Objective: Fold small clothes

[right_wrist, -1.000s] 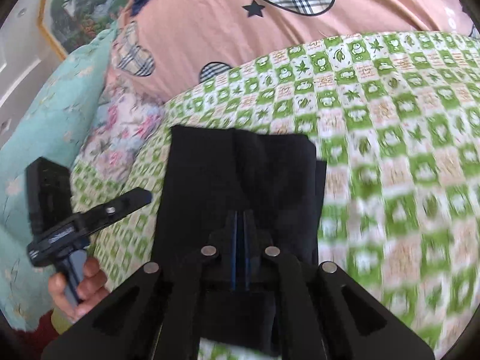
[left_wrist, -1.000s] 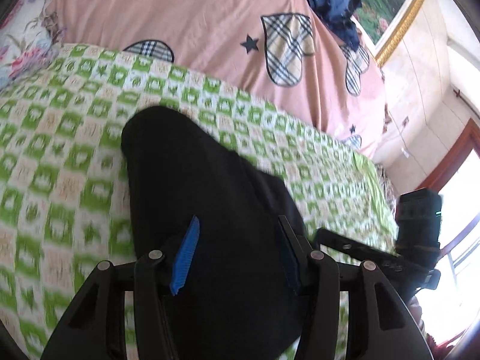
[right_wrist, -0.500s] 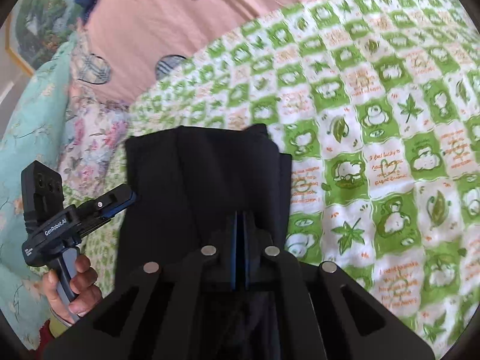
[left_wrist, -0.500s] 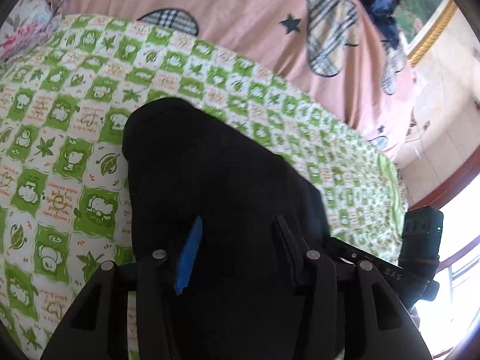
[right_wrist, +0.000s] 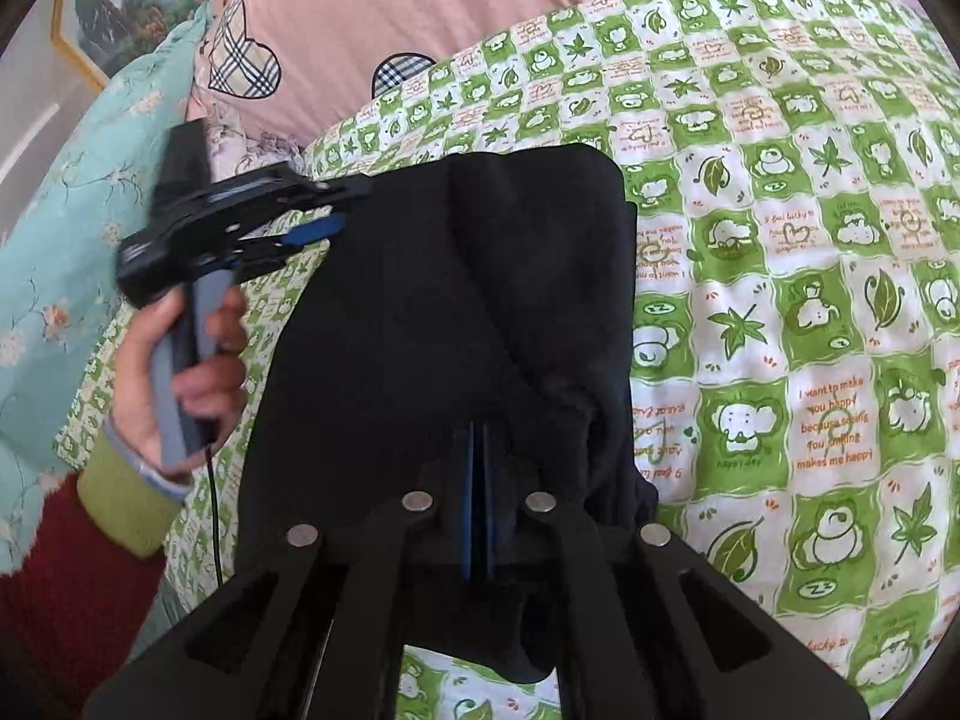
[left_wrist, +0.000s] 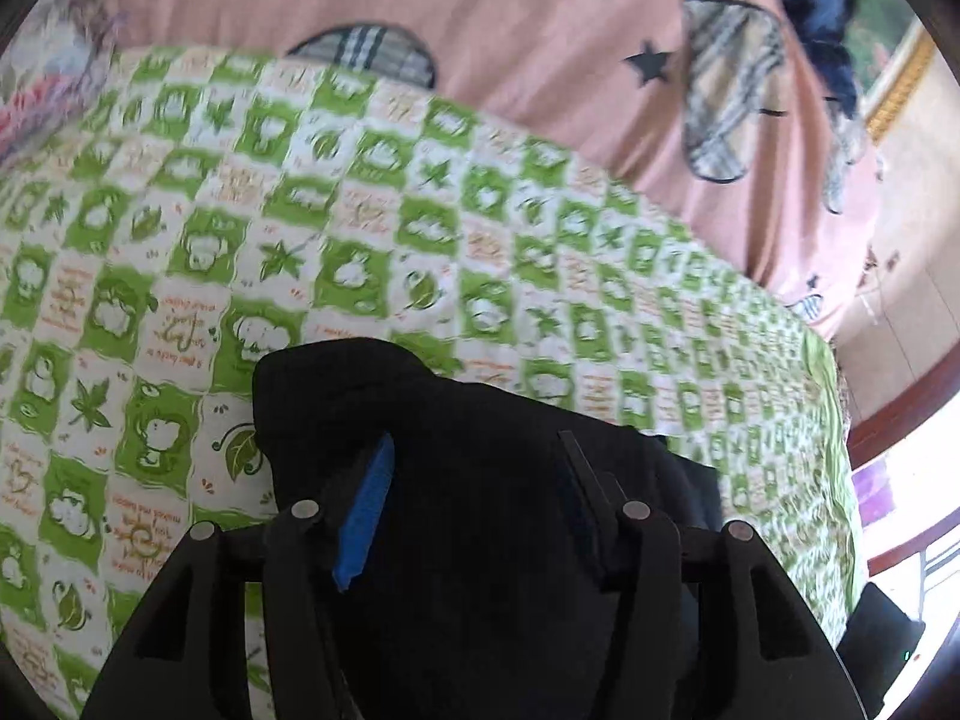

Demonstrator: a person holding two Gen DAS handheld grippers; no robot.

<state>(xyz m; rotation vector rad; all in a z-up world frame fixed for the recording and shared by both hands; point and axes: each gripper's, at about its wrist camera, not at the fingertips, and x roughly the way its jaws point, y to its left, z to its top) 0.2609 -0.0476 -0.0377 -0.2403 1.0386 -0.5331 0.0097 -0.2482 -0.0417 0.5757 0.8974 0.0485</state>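
Note:
A black garment [right_wrist: 420, 300] lies folded into a long strip on the green and white checked sheet [right_wrist: 780, 300]. My right gripper [right_wrist: 478, 426] is shut at the strip's near end, and creases in the cloth run up to its blue pads. My left gripper [right_wrist: 353, 204], held by a hand [right_wrist: 198, 372] with a green cuff, is at the strip's far left corner. In the left wrist view the left gripper [left_wrist: 474, 438] hangs over the black garment [left_wrist: 336, 384]. Its jaws are opening, with cloth under the gap and no pad pressing on it.
A pink quilt [right_wrist: 372, 12] with plaid hearts is bunched along the back of the bed. A teal floral pillow [right_wrist: 72, 192] lies at the left, and a framed picture [right_wrist: 114, 6] hangs behind it. The checked sheet stretches to the right of the garment.
My left gripper has swung in from the left to the garment's far corner, jaws still apart. My right gripper has sunk a little and stays shut on the near end.

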